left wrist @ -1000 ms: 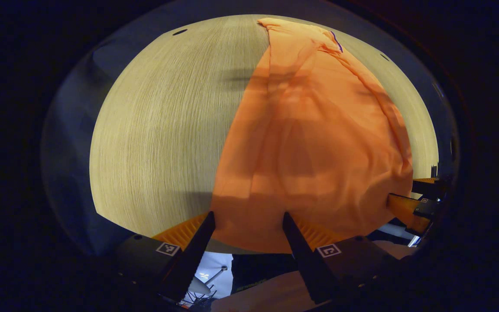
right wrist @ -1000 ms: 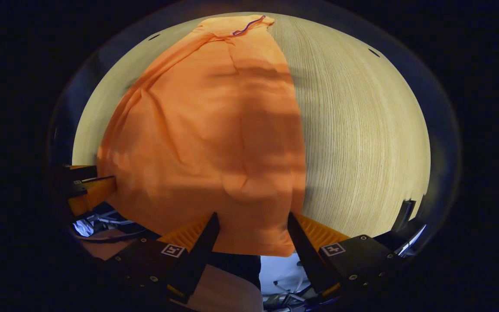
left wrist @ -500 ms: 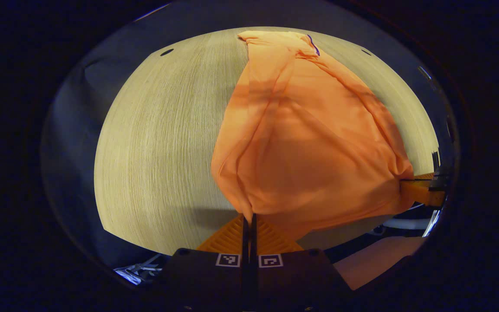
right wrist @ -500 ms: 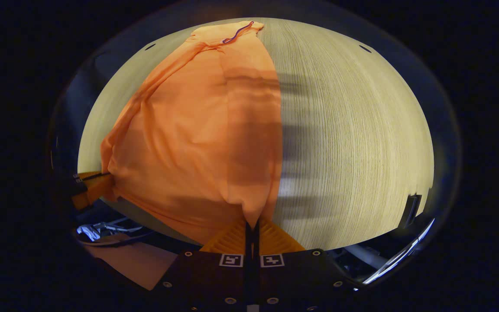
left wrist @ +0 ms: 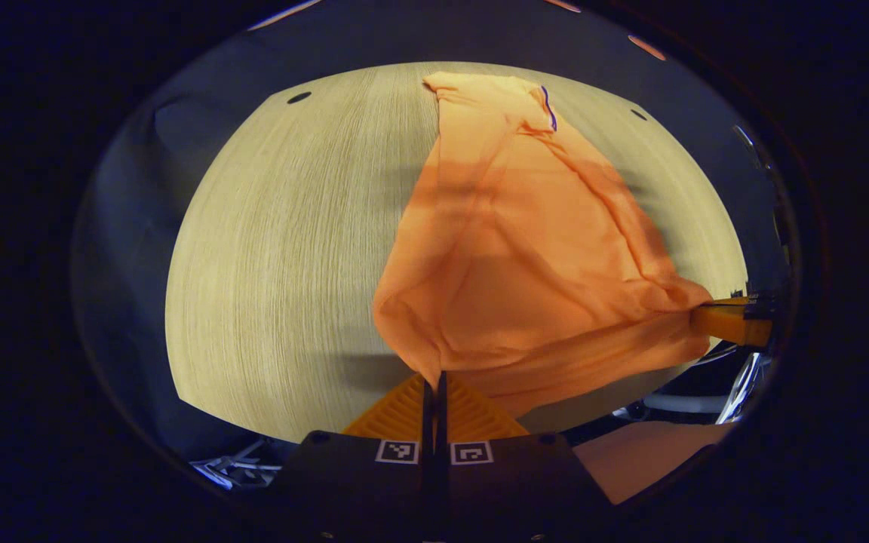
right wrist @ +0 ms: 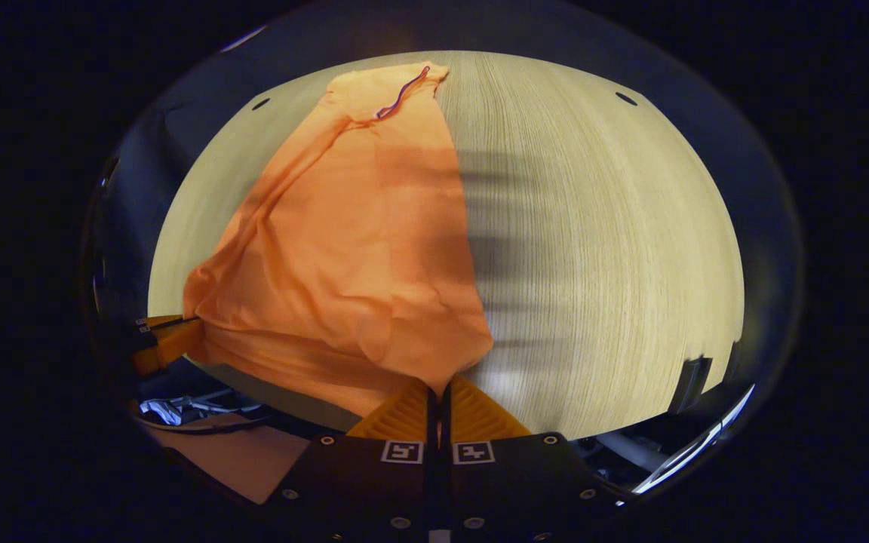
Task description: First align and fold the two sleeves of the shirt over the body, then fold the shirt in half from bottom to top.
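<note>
- Orange knit fabric shirt (left wrist: 525, 256): we judge the sleeves already folded in; it lies narrowed on the pale wood-grain tabletop (left wrist: 291, 249), ahead of both tongs.
- Left tongs (left wrist: 433, 381), right tongs (right wrist: 438, 392): each clamped on a raised hem corner.
- Remaining: carry the hem to the collar.

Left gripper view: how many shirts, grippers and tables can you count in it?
Shirts: 1, the orange shirt, pinched at its bottom corners.
Grippers: 2, the left gripper up close and the right gripper at the edge.
Tables: 1, the wooden table.
Total: 4
</note>
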Demonstrator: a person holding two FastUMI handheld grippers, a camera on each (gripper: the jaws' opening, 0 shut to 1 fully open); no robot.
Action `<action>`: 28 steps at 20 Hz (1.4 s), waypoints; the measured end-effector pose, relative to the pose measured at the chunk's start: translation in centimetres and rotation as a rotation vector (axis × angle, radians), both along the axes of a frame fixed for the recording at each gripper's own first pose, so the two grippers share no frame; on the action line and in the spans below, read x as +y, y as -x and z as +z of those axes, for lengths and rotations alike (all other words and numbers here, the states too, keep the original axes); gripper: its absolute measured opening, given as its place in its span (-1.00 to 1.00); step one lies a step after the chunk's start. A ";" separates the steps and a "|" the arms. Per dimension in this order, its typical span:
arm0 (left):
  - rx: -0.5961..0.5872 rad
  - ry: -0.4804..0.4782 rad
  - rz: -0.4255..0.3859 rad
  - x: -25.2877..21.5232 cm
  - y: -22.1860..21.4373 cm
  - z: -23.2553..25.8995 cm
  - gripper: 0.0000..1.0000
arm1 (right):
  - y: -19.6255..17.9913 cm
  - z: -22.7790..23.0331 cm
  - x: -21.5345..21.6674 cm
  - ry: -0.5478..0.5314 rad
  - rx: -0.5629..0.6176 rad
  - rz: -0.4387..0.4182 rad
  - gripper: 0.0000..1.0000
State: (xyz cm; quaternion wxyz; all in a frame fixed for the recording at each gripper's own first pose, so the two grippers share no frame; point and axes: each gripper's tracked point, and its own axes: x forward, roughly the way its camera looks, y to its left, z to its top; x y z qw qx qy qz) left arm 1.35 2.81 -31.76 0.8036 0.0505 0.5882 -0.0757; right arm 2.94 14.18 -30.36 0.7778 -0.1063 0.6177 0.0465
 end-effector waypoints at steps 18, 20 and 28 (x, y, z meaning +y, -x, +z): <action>-0.259 0.053 0.000 -3.0 -20.1 8.2 -0.99 | -19.1 8.5 3.0 -0.026 -0.298 0.034 -1.00; -0.288 0.046 -0.004 -3.5 -23.1 9.4 -0.99 | -21.8 9.1 3.7 -0.032 -0.323 0.036 -1.00; -0.363 0.078 0.046 -4.7 -34.4 12.8 -0.98 | -31.2 9.8 4.7 -0.057 -0.386 -0.016 -1.00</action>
